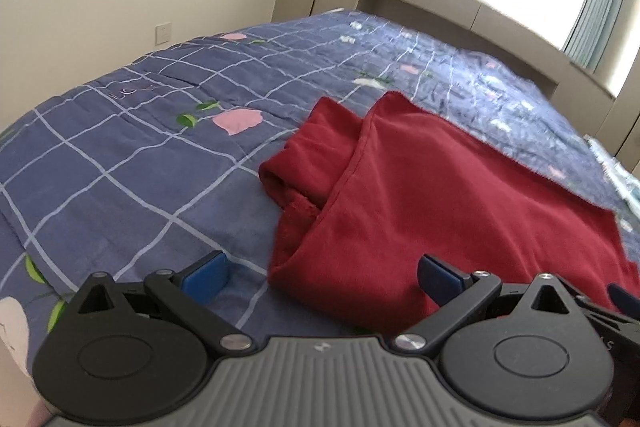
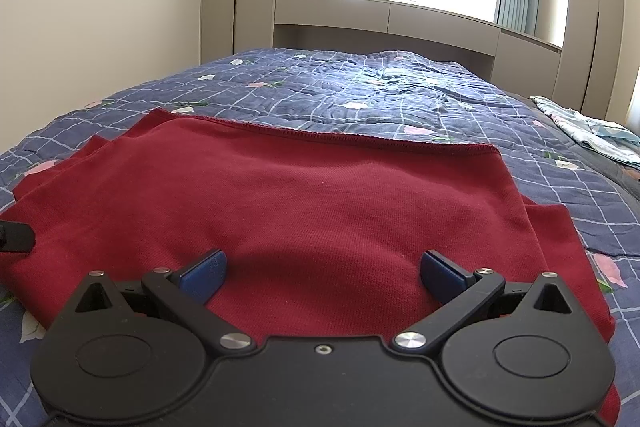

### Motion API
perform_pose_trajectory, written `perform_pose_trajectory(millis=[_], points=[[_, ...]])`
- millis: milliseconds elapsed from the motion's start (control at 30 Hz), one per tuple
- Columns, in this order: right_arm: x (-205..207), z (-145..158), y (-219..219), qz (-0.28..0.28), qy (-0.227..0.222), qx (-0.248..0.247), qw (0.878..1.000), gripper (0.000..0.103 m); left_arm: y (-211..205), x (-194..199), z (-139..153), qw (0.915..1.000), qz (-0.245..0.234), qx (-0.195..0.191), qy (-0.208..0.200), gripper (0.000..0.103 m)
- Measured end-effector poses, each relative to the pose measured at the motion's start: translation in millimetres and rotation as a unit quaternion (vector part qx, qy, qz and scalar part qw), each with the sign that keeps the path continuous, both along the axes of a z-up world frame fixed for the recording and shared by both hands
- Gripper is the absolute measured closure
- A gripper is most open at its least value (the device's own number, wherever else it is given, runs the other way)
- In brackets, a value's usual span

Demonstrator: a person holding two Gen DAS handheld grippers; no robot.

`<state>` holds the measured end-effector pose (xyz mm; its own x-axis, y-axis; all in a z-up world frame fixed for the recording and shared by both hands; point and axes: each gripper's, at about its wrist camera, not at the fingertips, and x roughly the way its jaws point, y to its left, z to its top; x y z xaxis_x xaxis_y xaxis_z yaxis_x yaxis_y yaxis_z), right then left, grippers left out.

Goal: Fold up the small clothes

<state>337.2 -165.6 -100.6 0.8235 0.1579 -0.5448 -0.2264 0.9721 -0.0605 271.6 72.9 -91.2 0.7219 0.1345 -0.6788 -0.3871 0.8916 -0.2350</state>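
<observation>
With both grippers' fingers spread wide and empty, the red garment (image 2: 304, 195) could bunch toward its 9 o'clock sleeve (image 1: 304, 151) if pinched unevenly.

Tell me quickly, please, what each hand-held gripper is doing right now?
Left hand-held gripper: open, holding nothing.
Right hand-held gripper: open, empty, over the red garment.

The left gripper (image 1: 322, 273) is hovering with its jaws spread wide and empty; the right gripper (image 2: 323, 271) is doing likewise.
</observation>
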Motion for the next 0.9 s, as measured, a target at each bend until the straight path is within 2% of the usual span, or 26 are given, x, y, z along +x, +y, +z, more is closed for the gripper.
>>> perform_pose_trajectory(millis=[333, 900], points=[[0, 0, 0, 0.000, -0.001, 0.004, 1.000, 0.000, -13, 2, -3, 0.9992, -0.004, 0.038, 0.015, 0.000], [0, -1, 1, -0.001, -0.006, 0.000, 1.000, 0.000, -15, 3, -4, 0.9993, -0.002, 0.035, 0.013, 0.000]])
